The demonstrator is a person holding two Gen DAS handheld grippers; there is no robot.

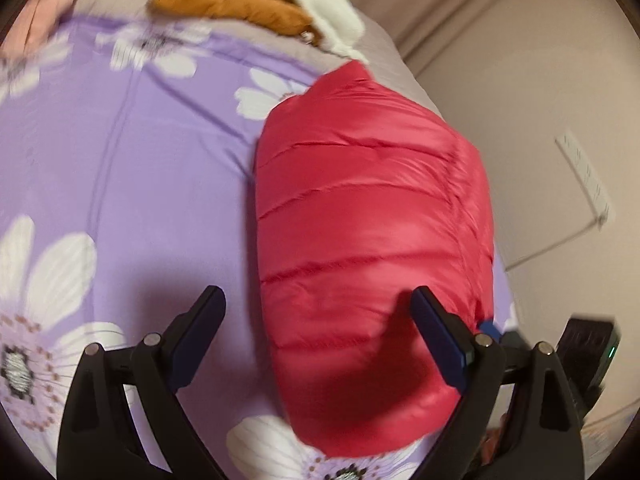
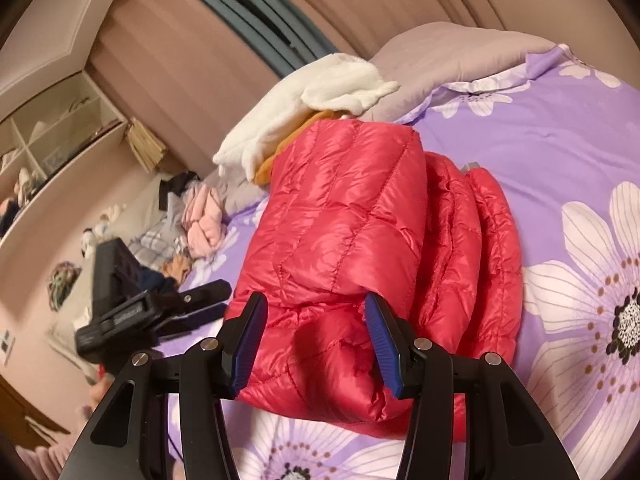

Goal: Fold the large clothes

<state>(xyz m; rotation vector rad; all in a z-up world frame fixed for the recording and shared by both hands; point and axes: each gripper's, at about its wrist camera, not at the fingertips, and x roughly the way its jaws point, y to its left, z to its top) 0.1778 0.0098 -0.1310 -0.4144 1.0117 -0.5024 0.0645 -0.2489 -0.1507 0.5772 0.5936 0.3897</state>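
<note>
Our right gripper point(image 2: 314, 340) hangs half-spread and empty just above the red down jacket point(image 2: 360, 240), folded into a compact bundle on the purple bedspread point(image 2: 540, 140). Our left gripper point(image 1: 316, 324) gapes wide, empty. We judge this fold done; unfolded clothes point(image 2: 320, 92) wait beyond.

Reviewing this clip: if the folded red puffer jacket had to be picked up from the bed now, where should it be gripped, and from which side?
Probably the near rounded fold of the red puffer jacket, approached from the near end, where the right gripper hangs with jaws apart. There the layers double into one bulge. The far side shows loose stacked edges that would likely spill open.
</note>
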